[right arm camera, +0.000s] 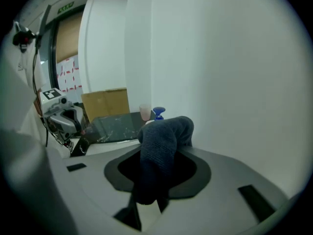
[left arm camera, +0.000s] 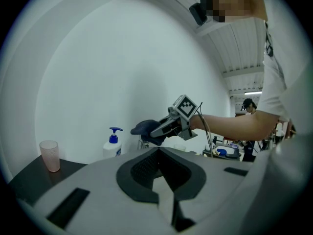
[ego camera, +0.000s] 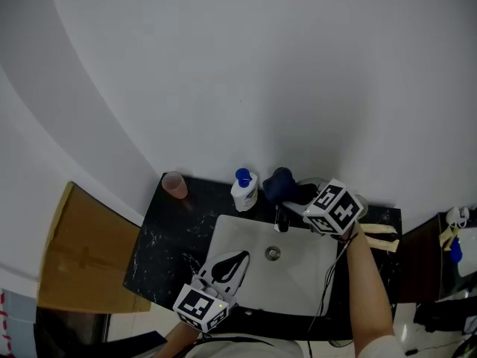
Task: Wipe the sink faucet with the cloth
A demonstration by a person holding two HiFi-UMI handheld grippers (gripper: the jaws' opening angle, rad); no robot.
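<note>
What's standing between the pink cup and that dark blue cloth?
A white soap bottle with a blue pump stands on the black counter between the pink cup and the cloth. The head view shows it best.

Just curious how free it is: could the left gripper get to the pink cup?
Probably yes: the left gripper is empty, and only basin and bare counter lie between it and the pink cup.
</note>
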